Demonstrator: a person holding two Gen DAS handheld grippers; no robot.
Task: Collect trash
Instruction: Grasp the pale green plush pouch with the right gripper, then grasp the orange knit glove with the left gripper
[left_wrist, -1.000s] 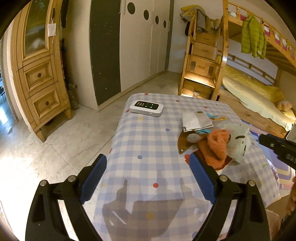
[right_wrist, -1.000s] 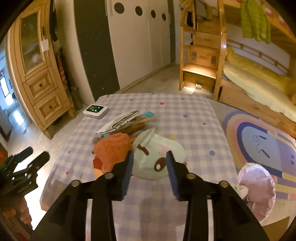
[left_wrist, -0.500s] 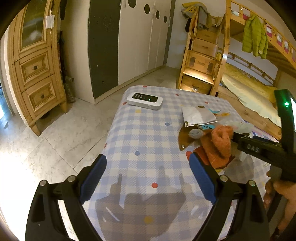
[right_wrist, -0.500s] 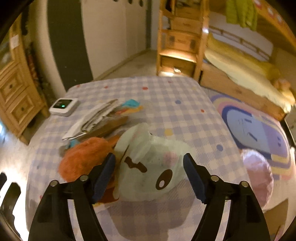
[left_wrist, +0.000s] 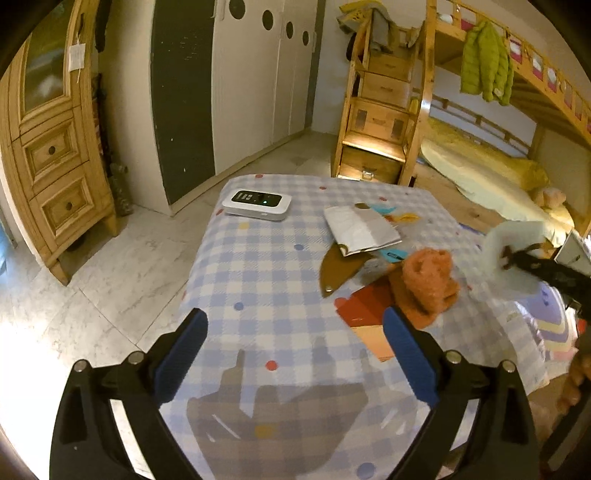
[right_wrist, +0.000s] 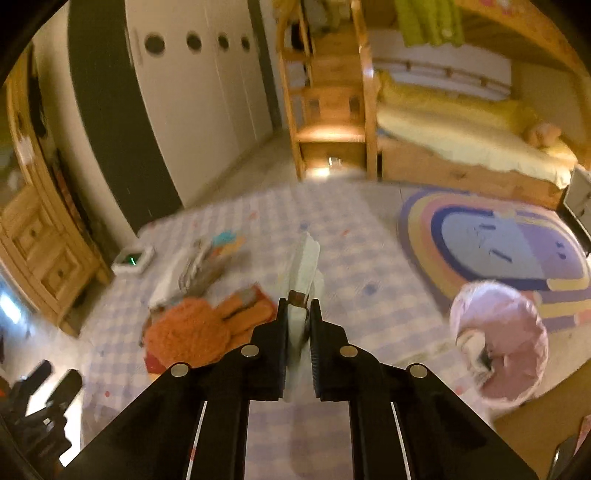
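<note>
Pale mint wrapper (right_wrist: 301, 273), flat on the checked tablecloth (left_wrist: 258, 266) a second ago, is now off it, pinched on edge in the right gripper (right_wrist: 298, 314), whose jaws are closing narrow around it. In the left view it hangs at the far right, above the cloth. Orange fuzzy item (left_wrist: 426, 286), red card (left_wrist: 364, 306) and white folded paper (left_wrist: 360, 229) stay put. Left gripper (left_wrist: 295, 354) remains wide and empty over the near cloth. Pink bag (right_wrist: 498, 343) sits right, on the floor.

Fuzzy orange cloth (left_wrist: 428, 284); checked cloth tablecover (left_wrist: 258, 266).
</note>
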